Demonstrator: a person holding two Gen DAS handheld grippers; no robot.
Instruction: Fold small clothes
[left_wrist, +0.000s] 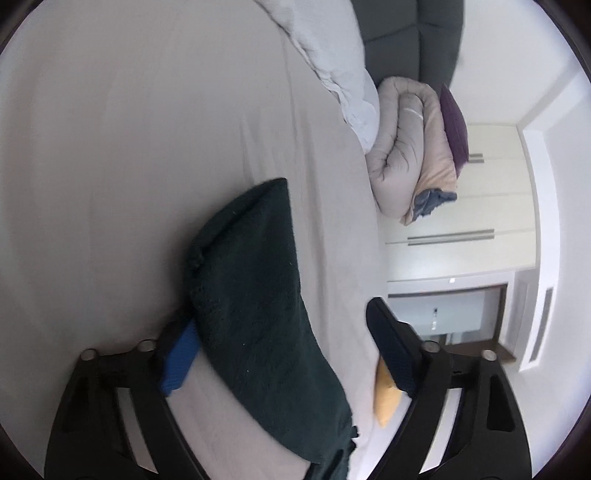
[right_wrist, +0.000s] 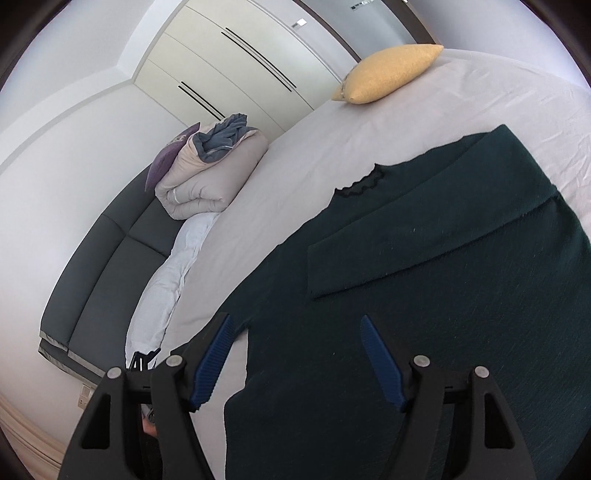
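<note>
A dark green knit sweater (right_wrist: 424, 295) lies flat on the pale bed sheet (right_wrist: 280, 184), one sleeve folded across its chest. My right gripper (right_wrist: 295, 354) is open just above its near side edge, the fingers apart on either side of the hem. In the left wrist view a sleeve of the sweater (left_wrist: 258, 295) lies between the fingers of my left gripper (left_wrist: 284, 328), which is open; the cloth covers part of the left blue pad (left_wrist: 181, 365).
A yellow cushion (right_wrist: 388, 74) lies at the bed's far corner. A rolled beige duvet (right_wrist: 207, 173) with a purple pillow and a white blanket (right_wrist: 162, 277) lie along the dark headboard (right_wrist: 103, 266). A white wardrobe (right_wrist: 229, 66) stands behind.
</note>
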